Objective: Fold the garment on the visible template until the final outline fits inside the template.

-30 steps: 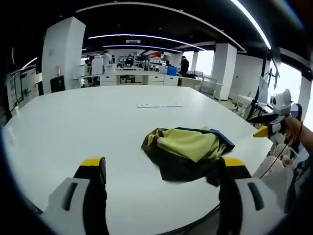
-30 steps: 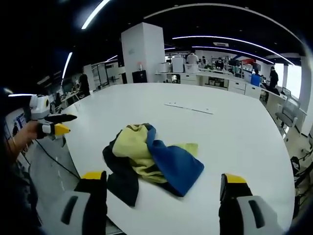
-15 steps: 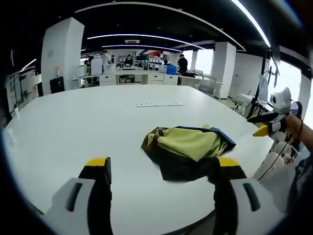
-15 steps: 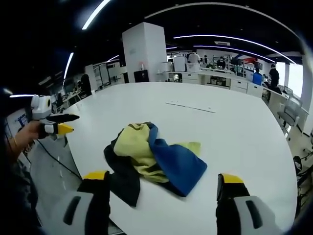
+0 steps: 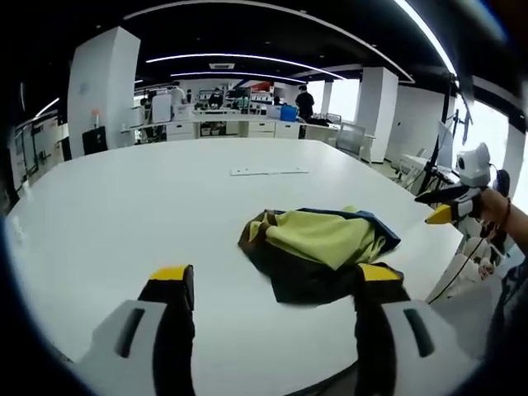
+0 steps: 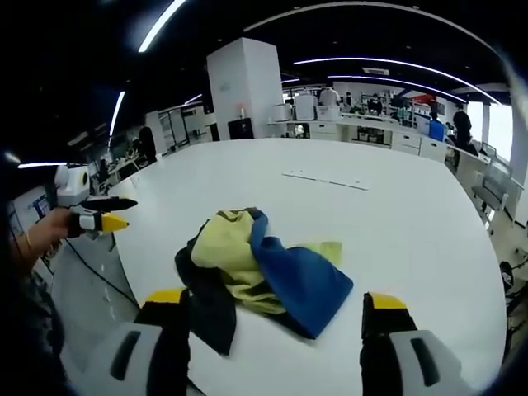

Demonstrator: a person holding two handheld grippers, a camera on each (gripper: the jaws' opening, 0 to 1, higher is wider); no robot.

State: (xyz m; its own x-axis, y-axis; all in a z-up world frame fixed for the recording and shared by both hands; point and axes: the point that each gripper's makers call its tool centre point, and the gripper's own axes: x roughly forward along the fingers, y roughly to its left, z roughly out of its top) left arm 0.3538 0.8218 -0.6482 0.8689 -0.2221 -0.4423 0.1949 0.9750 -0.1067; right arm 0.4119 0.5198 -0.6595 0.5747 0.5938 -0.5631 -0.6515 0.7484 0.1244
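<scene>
Crumpled garment point(image 5: 318, 252) on a large white table point(image 5: 124, 206), with 2 hand-held grippers near it.

The yellow, blue and black garment lies bunched near the table's edge. The left gripper point(image 5: 276, 285) and right gripper point(image 6: 274, 309) each hover just before the garment, jaws spread wide, holding nothing. A thin white strip point(image 5: 268, 172) lies on the table beyond the garment.
</scene>
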